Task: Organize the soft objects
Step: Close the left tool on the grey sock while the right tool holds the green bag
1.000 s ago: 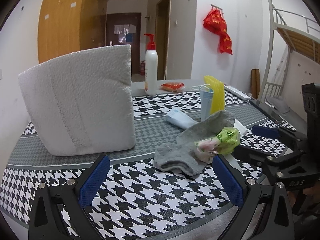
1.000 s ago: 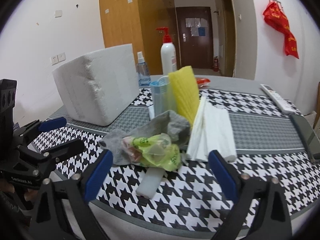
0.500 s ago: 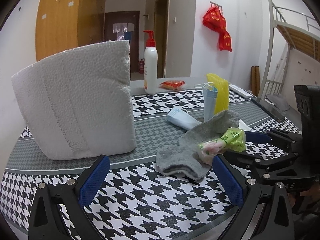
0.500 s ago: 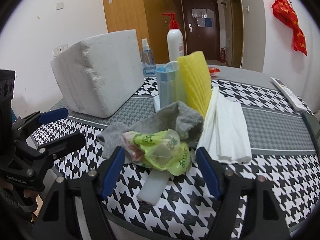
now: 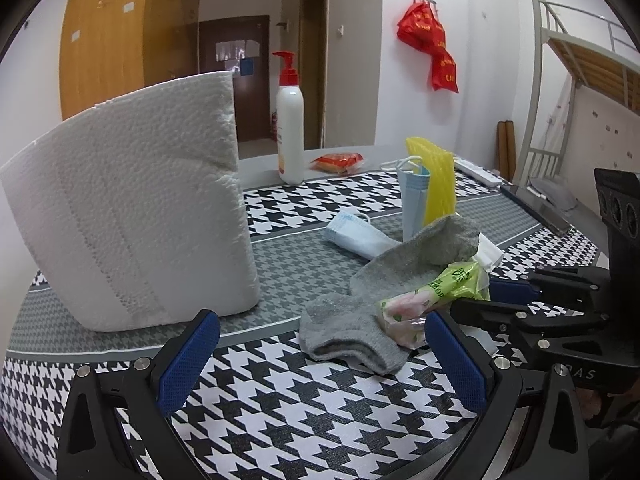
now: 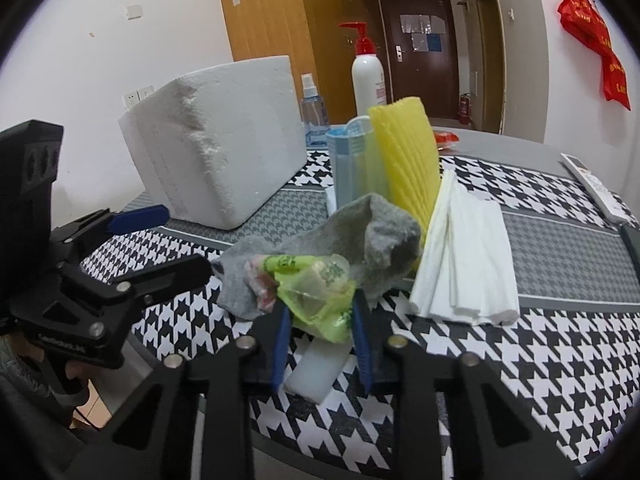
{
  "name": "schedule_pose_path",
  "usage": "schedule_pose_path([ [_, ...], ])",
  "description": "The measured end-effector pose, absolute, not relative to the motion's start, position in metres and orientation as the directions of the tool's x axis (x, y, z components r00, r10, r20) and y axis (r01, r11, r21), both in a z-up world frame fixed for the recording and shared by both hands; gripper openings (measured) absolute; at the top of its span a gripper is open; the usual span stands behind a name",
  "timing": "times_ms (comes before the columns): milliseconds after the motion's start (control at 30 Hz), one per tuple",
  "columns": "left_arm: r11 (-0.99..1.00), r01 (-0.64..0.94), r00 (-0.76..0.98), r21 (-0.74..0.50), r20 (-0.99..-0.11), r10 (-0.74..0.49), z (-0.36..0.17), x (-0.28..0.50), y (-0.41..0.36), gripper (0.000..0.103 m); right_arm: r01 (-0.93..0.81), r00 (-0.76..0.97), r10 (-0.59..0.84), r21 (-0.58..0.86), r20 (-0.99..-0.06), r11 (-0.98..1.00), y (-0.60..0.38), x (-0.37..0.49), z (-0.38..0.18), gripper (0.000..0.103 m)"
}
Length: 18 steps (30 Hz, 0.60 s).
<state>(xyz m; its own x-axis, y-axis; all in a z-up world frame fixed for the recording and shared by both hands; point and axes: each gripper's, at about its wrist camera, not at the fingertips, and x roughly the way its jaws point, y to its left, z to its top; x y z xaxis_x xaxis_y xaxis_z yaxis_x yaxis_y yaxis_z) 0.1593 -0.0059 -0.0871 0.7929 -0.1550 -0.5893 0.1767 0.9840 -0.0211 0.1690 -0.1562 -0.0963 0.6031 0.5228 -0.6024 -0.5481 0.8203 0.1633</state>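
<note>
My left gripper (image 5: 320, 354) is spread wide at the bottom of its frame, nothing between its pads. Upper left there stands the paper towel block (image 5: 132, 224). At centre right the grey sock (image 5: 384, 304) lies on the checked tablecloth (image 5: 280, 396). In the right view, my right gripper (image 6: 320, 330) is closing on the green packet (image 6: 316, 296) at centre frame, its pads touching both sides. Folded white tissues (image 6: 464, 256) lie to the right.
</note>
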Motion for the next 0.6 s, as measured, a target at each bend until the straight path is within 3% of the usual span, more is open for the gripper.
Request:
schedule_pose_path([
  [600,0.967,0.254,0.735,0.000,-0.650,-0.193,-0.095,0.175,-0.028,0.101,-0.468,0.663,0.506,0.222,-0.551,0.855,-0.205,0.155,-0.088,0.030],
])
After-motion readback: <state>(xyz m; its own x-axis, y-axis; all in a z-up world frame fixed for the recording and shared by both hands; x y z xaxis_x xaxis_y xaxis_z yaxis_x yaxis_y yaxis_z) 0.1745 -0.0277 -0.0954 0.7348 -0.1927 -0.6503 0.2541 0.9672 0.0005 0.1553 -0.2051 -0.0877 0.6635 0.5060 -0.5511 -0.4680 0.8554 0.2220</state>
